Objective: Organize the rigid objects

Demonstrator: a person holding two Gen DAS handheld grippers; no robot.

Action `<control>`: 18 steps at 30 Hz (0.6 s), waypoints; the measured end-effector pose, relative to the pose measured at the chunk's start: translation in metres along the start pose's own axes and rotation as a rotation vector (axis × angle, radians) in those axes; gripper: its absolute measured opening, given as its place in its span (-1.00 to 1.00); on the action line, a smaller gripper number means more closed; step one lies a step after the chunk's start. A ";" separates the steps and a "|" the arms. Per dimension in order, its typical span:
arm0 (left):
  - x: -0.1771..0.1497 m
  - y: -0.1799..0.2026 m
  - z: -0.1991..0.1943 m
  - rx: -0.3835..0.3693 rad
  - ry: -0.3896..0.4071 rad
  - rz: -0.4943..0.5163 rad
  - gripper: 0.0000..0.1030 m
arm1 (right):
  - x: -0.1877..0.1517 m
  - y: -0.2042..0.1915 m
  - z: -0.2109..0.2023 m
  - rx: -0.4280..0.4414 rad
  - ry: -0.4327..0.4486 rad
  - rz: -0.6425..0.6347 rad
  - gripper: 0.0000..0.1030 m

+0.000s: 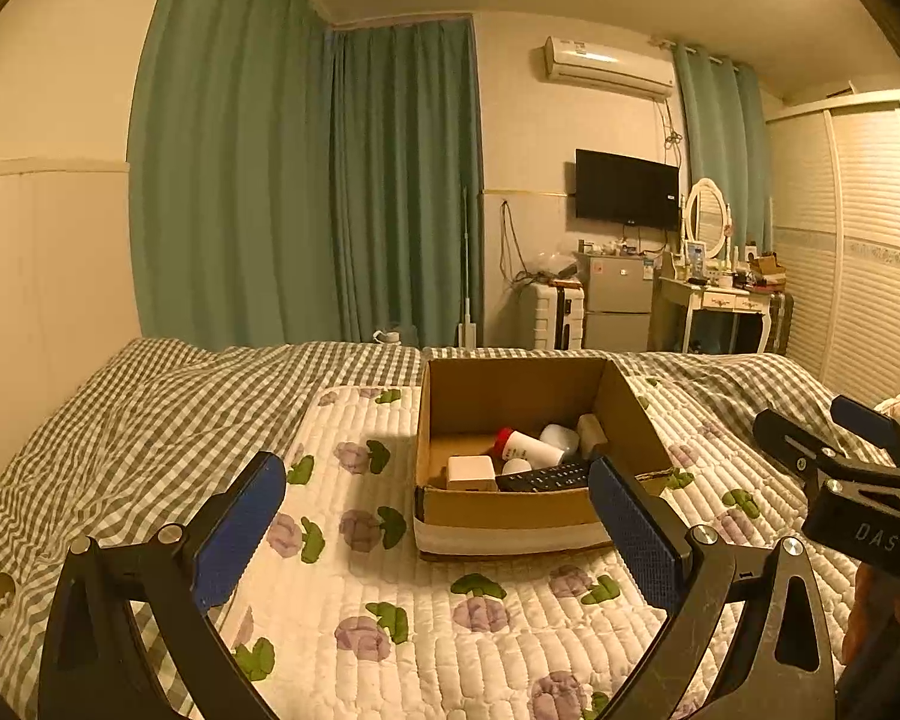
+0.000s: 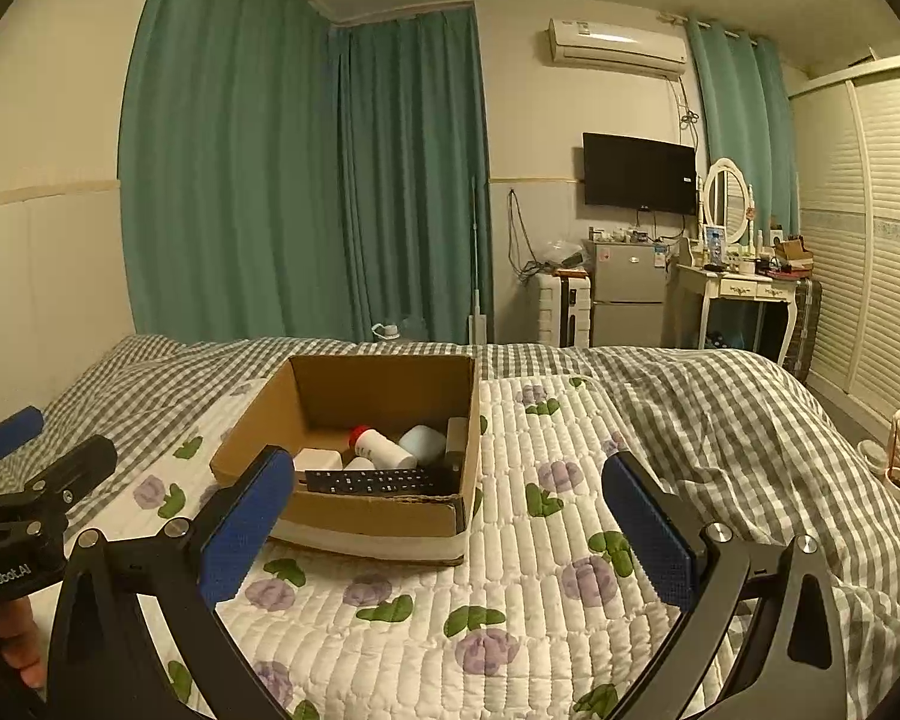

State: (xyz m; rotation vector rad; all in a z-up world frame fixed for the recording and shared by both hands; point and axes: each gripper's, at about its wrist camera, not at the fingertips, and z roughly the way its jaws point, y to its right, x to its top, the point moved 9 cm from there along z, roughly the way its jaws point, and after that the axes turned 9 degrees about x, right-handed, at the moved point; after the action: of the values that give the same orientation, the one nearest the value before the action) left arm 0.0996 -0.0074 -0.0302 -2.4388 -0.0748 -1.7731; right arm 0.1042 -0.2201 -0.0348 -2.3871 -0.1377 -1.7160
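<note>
Apparently finished: cardboard box (image 1: 513,513) held remote (image 1: 543,476), bottle (image 1: 525,449); my left gripper (image 1: 438,531) and right gripper (image 2: 450,525) gaped wide, empty; next, withdraw.

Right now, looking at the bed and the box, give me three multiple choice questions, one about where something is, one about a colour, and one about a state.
1. Where does the black remote lie?
A. In the cardboard box, along its near wall
B. On the quilt beside the box
C. On the dressing table

2. What colour is the cap of the white bottle?
A. Blue
B. Red
C. Green

3. How do the left gripper and right gripper stand?
A. Both shut on objects
B. One holds the remote
C. Both open and empty

Answers:
1. A, the remote rests inside the box against its near wall.
2. B, the bottle's cap shows red in both views.
3. C, each gripper's blue pads stand wide apart with nothing between them.
</note>
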 end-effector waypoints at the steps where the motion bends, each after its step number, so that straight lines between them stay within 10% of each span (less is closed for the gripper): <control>1: 0.000 0.001 -0.001 -0.003 -0.002 -0.002 1.00 | 0.000 -0.001 0.000 -0.005 0.003 -0.010 1.00; 18: -0.001 0.001 0.002 0.006 -0.015 0.006 1.00 | -0.001 -0.004 -0.001 -0.023 0.000 -0.033 1.00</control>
State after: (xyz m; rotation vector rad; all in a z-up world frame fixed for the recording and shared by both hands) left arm 0.1012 -0.0083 -0.0313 -2.4458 -0.0734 -1.7500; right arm 0.1021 -0.2159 -0.0349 -2.4145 -0.1593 -1.7405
